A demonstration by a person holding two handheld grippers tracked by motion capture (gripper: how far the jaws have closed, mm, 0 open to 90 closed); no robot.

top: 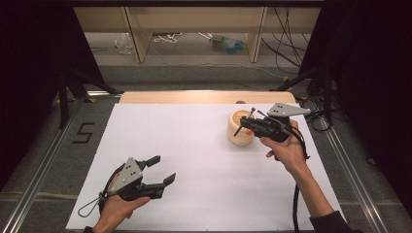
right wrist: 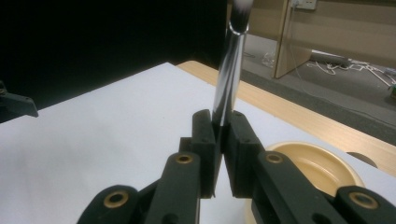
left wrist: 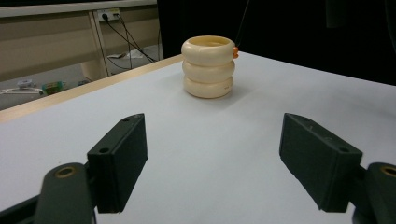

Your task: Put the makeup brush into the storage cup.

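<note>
On the white table sheet (top: pixel 204 160), toward its far right part, stands a cream holder (top: pixel 240 127) built like three stacked rings, open at the top.

High view: right gripper (top: pixel 247 122) held at the holder's rim, in the person's right hand (top: pixel 286 148). A thin dark rod-like tool (top: pixel 244 122) crosses the rim at a slant; its make is too small to tell from here. Small orange bit beside the jaws at the rim. Left gripper (top: pixel 163 171) low at the near left, held in the left hand (top: pixel 116 204), well apart from the holder.

Right gripper view: adds what the high view lacks. Jaws pressed together on a shiny metal shaft (right wrist: pixel 229 74) that rises upright between them and runs out the top of frame, its upper end blurred. Holder's open mouth (right wrist: pixel 322 168) just right of and below the jaws; interior looks pale yellow.

Left gripper view: jaws spread wide, nothing between them, white sheet (left wrist: pixel 196 154) beneath. Holder (left wrist: pixel 208 67) seen from the side, straight ahead and far off, three rings plain here. Orange speck (left wrist: pixel 236 51) at its upper right edge. Wooden table edge (left wrist: pixel 93 88) runs along the sheet's far side.
</note>
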